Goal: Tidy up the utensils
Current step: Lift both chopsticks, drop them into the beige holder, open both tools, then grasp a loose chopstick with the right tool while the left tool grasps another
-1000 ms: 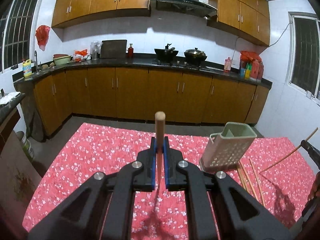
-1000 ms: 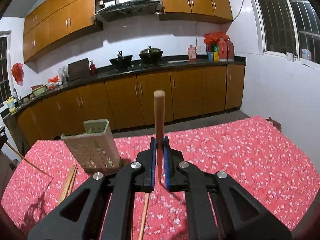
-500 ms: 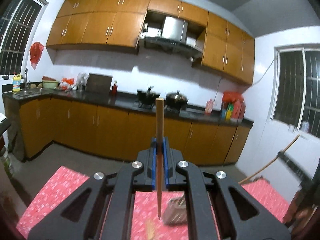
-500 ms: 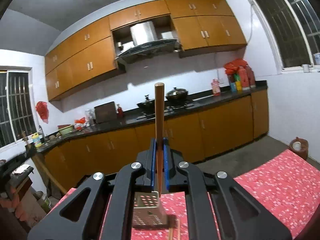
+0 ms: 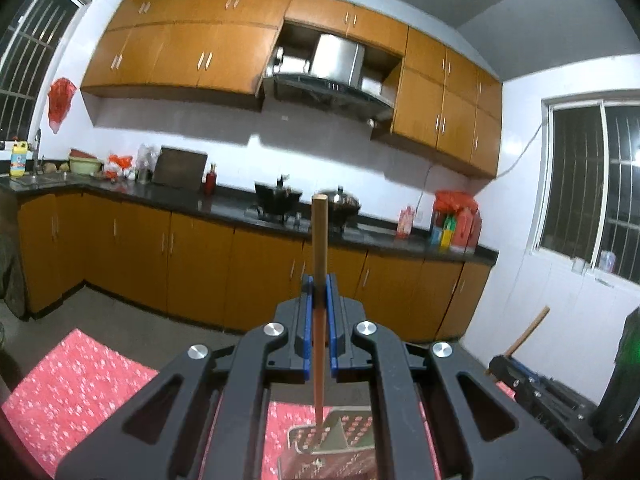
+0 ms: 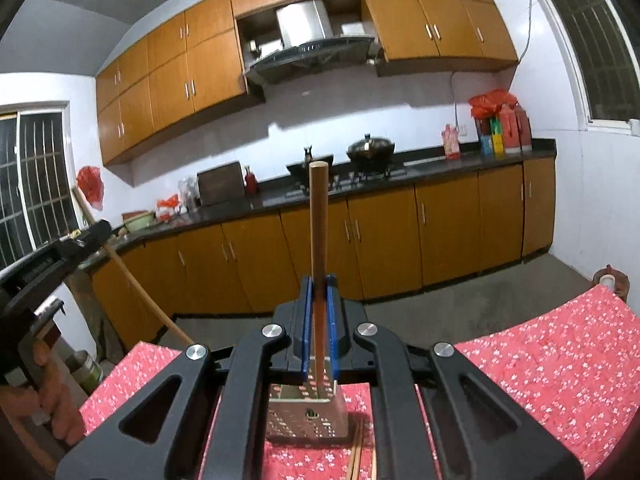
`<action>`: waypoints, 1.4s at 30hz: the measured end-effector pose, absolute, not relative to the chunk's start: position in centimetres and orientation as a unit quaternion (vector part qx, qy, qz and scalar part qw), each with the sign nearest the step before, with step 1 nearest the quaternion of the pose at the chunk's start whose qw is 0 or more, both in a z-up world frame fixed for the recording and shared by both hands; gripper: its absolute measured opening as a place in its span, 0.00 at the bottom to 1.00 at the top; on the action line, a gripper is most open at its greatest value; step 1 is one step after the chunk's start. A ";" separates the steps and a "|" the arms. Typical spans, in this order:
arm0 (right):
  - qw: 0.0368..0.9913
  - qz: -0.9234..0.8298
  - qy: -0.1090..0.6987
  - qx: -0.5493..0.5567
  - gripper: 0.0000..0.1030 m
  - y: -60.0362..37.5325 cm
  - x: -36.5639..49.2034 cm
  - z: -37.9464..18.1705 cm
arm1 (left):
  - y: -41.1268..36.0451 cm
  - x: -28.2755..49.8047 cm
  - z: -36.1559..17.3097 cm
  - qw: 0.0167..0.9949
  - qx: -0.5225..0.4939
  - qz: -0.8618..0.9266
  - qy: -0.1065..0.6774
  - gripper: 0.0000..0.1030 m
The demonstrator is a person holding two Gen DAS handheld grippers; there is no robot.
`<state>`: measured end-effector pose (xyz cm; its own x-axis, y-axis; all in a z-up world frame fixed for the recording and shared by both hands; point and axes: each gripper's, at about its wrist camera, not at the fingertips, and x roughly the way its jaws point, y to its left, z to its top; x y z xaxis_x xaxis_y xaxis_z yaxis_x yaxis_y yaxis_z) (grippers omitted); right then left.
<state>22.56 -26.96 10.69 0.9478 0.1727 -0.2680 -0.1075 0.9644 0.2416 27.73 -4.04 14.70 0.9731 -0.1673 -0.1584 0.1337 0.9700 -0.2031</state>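
My left gripper point(image 5: 319, 294) is shut on a wooden chopstick point(image 5: 319, 264) held upright, its lower tip just above the perforated green utensil holder point(image 5: 336, 440) on the red floral table. My right gripper point(image 6: 319, 294) is shut on another wooden chopstick point(image 6: 319, 240), upright, its lower end at the mouth of the same holder point(image 6: 308, 412). The right gripper also shows at the right edge of the left wrist view point(image 5: 516, 364), and the left gripper at the left edge of the right wrist view point(image 6: 86, 236).
Loose chopsticks point(image 6: 358, 454) lie on the red tablecloth point(image 6: 540, 368) in front of the holder. Kitchen cabinets and a counter with pots point(image 6: 370, 148) stand behind the table. A person's hand point(image 6: 52, 396) holds the left gripper.
Both grippers rose and tilted up, bringing their chopsticks upright over the holder; the views now show the kitchen wall, with the holder directly below each gripper.
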 end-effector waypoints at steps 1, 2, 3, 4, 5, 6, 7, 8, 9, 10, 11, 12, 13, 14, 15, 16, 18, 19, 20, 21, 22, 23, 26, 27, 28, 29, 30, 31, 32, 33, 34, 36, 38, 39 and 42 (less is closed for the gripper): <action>0.979 0.073 0.152 0.112 0.08 -26.9 22.8 10.3 | -4.1 28.1 14.2 0.988 -0.095 -0.076 0.095 0.07; 0.979 0.074 0.155 0.111 0.08 -26.7 22.8 10.0 | -4.3 28.6 13.4 0.987 -0.094 -0.075 0.106 0.07; 0.978 0.076 0.161 0.110 0.08 -26.6 23.0 9.6 | -4.2 28.8 12.8 0.986 -0.093 -0.076 0.113 0.07; 0.977 0.078 0.165 0.110 0.08 -26.5 23.1 9.4 | -4.3 29.3 12.1 0.984 -0.094 -0.079 0.126 0.07; 0.976 0.080 0.170 0.110 0.08 -26.5 23.2 9.2 | -4.4 29.6 11.8 0.983 -0.094 -0.082 0.134 0.07; 0.975 0.083 0.174 0.111 0.08 -26.5 23.4 9.1 | -4.3 29.6 11.4 0.982 -0.094 -0.084 0.139 0.08; 0.975 0.084 0.175 0.112 0.09 -26.5 23.2 9.0 | -4.2 29.7 11.1 0.981 -0.095 -0.085 0.144 0.10; 0.974 0.085 0.176 0.113 0.11 -26.4 23.1 9.0 | -4.1 29.6 10.8 0.981 -0.094 -0.087 0.146 0.12; 0.974 0.086 0.177 0.113 0.15 -26.4 23.0 9.0 | -4.0 29.5 10.8 0.981 -0.092 -0.086 0.146 0.18; 0.974 0.085 0.176 0.114 0.26 -26.4 22.8 9.1 | -3.8 29.4 10.8 0.982 -0.092 -0.084 0.144 0.23; 0.975 0.083 0.172 0.116 0.36 -26.5 22.5 9.2 | -3.6 29.1 10.9 0.982 -0.092 -0.084 0.141 0.24; 0.975 0.081 0.169 0.117 0.37 -26.6 22.5 9.4 | -3.2 28.8 11.0 0.982 -0.094 -0.083 0.139 0.25; 0.976 0.079 0.165 0.117 0.38 -26.7 22.2 9.7 | -2.9 28.5 11.1 0.982 -0.095 -0.082 0.138 0.25; 0.977 0.076 0.162 0.116 0.38 -26.7 22.0 9.9 | -2.6 28.2 11.2 0.982 -0.098 -0.081 0.136 0.25; 0.978 0.075 0.159 0.115 0.38 -26.7 21.9 10.1 | -2.3 27.9 11.3 0.982 -0.101 -0.080 0.135 0.25; 0.978 0.075 0.155 0.116 0.38 -26.8 21.4 10.4 | -1.8 27.4 11.4 0.982 -0.105 -0.079 0.133 0.25; 0.980 0.070 0.145 0.114 0.38 -27.2 20.5 10.8 | -0.7 26.3 11.8 0.982 -0.113 -0.076 0.127 0.25; 0.981 0.066 0.141 0.113 0.38 -27.4 19.9 10.9 | -0.3 25.9 11.9 0.983 -0.114 -0.074 0.126 0.25; 0.982 0.063 0.139 0.113 0.38 -27.6 19.5 10.9 | 0.1 25.3 12.0 0.983 -0.116 -0.069 0.125 0.26; 0.982 0.056 0.140 0.114 0.38 -28.0 19.0 10.8 | 0.9 24.6 11.9 0.983 -0.117 -0.064 0.126 0.28; 0.982 0.050 0.144 0.113 0.38 -28.3 18.5 10.6 | 1.2 24.1 11.7 0.983 -0.118 -0.059 0.128 0.30; 0.982 0.044 0.149 0.112 0.38 -28.6 18.4 10.3 | 1.9 23.5 11.3 0.983 -0.118 -0.053 0.132 0.31; 0.978 0.015 0.184 0.097 0.38 -29.6 18.0 8.1 | 3.8 22.2 9.6 0.980 -0.115 -0.028 0.157 0.32; 0.974 0.002 0.205 0.091 0.38 -30.1 18.0 6.7 | 4.5 21.8 8.4 0.979 -0.112 -0.016 0.172 0.32; 0.970 -0.006 0.226 0.089 0.38 -30.4 18.1 5.3 | 5.0 21.6 7.5 0.977 -0.106 -0.007 0.186 0.32; 0.964 -0.012 0.251 0.088 0.38 -30.8 18.4 3.7 | 5.3 21.5 6.7 0.975 -0.100 0.000 0.198 0.32; 0.958 -0.016 0.272 0.088 0.37 -31.0 18.5 2.4 | 5.7 21.3 5.2 0.972 -0.089 0.007 0.219 0.32; 0.952 -0.019 0.292 0.088 0.37 -31.2 18.6 1.2 | 6.0 21.2 4.2 0.969 -0.084 0.010 0.233 0.32; 0.943 -0.020 0.321 0.088 0.37 -31.2 18.7 -0.8 | 6.2 21.1 2.9 0.965 -0.077 0.013 0.250 0.32; 0.937 -0.018 0.337 0.089 0.36 -31.2 18.6 -1.7 | 6.3 20.8 1.4 0.961 -0.070 0.016 0.268 0.32; 0.932 -0.015 0.352 0.088 0.34 -30.8 18.6 -2.7 | 6.4 20.6 0.5 0.958 -0.065 0.016 0.280 0.32; 0.922 -0.004 0.378 0.086 0.33 -30.0 18.2 -4.7 | 6.2 20.4 -1.3 0.951 -0.059 0.013 0.305 0.32; 0.916 0.006 0.393 0.080 0.33 -29.2 17.7 -6.1 | 6.0 20.0 -3.2 0.943 -0.055 0.004 0.329 0.32; 0.912 0.011 0.402 0.075 0.33 -28.7 17.3 -6.9 | 5.7 19.7 -4.0 0.940 -0.053 0.001 0.338 0.32; 0.905 0.016 0.422 0.058 0.33 -28.0 16.7 -8.7 | 5.2 18.9 -6.1 0.930 -0.050 -0.013 0.363 0.32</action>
<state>16.68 -28.04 -8.75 0.6441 0.0782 -0.7609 0.0202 0.9927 0.1192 18.93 5.23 -6.06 0.7365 -0.0609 -0.6737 -0.0110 0.9947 -0.1020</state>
